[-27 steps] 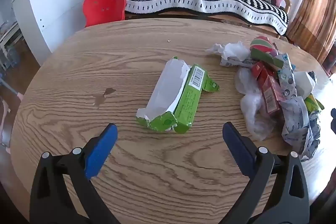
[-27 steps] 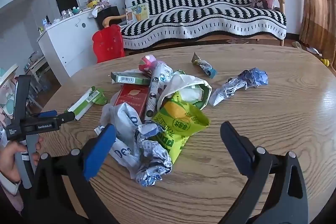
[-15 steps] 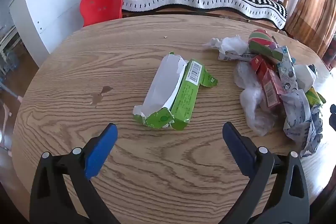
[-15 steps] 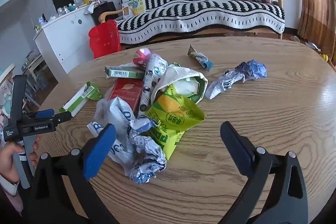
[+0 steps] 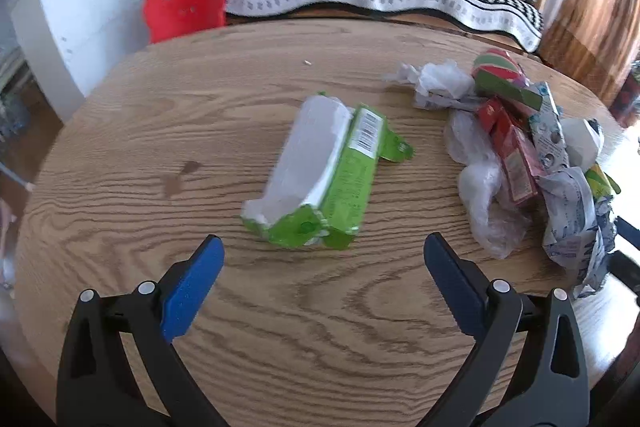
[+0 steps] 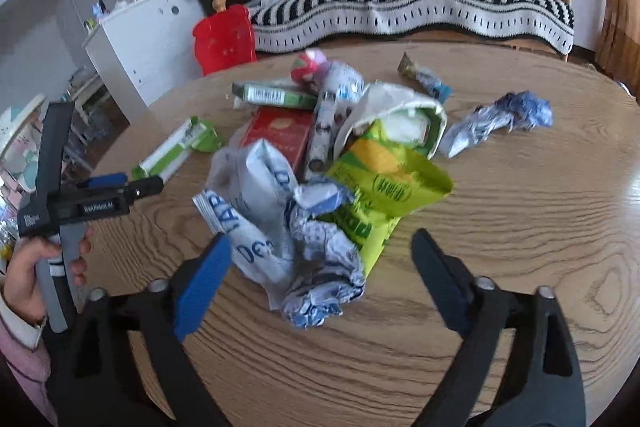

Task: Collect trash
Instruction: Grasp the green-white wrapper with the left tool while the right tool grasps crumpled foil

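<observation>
A torn green and white carton (image 5: 324, 175) lies alone on the round wooden table (image 5: 160, 131), just ahead of my open left gripper (image 5: 323, 259). It also shows in the right wrist view (image 6: 176, 151). A heap of trash (image 6: 332, 163) lies in front of my open right gripper (image 6: 322, 259): a crumpled white and blue wrapper (image 6: 304, 247), a yellow-green snack bag (image 6: 384, 183), a red box (image 6: 276, 135), a green box (image 6: 276, 95). The heap shows at the right of the left wrist view (image 5: 528, 155). The left gripper appears at the left of the right wrist view (image 6: 152, 183), held by a hand.
A crumpled blue wrapper (image 6: 500, 119) and a small wrapper (image 6: 424, 79) lie apart beyond the heap. A red chair (image 6: 224, 39), a white cabinet (image 6: 140, 39) and a striped sofa (image 6: 400, 3) stand behind the table. A dark stain (image 5: 180, 175) marks the wood.
Both grippers have moved forward and lower toward the table. The green carton is closer to the left gripper, the heap closer to the right. Both stay open.
</observation>
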`<action>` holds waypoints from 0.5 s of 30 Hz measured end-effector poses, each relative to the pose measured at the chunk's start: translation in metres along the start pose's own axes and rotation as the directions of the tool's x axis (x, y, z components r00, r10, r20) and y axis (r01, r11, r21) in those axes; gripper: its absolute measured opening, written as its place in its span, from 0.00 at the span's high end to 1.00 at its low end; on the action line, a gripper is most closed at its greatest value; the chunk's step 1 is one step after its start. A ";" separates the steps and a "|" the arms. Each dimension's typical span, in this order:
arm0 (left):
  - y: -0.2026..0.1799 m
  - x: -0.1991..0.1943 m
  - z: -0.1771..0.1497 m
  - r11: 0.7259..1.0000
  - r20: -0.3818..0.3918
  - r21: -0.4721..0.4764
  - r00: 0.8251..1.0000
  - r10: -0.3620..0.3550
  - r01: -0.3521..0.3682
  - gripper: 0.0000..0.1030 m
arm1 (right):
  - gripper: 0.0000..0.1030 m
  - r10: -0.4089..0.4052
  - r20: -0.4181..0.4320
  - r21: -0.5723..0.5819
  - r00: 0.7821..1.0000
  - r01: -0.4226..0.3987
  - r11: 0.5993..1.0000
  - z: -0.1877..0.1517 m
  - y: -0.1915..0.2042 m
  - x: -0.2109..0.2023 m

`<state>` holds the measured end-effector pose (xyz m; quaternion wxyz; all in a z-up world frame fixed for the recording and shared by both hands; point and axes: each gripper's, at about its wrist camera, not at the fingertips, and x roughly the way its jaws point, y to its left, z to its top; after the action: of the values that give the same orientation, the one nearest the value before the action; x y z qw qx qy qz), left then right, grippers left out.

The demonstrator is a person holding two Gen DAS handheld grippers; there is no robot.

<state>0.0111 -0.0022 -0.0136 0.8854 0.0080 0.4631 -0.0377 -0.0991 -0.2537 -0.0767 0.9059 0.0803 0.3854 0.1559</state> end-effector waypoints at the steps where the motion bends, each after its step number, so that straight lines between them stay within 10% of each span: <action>1: 0.000 0.001 0.001 1.000 0.004 0.001 1.000 -0.011 0.011 0.06 | 0.20 0.019 0.007 0.015 1.000 -0.019 1.000 -0.001 0.002 0.001; 15: 0.006 0.011 0.019 0.999 0.109 -0.036 0.994 0.012 -0.009 0.09 | 0.23 -0.065 0.088 0.077 0.994 0.058 0.995 0.001 -0.007 -0.010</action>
<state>0.0339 0.0019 -0.0119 0.9097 -0.0073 0.4144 -0.0252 -0.1028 -0.2639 -0.0711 0.9231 0.1091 0.3520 0.1096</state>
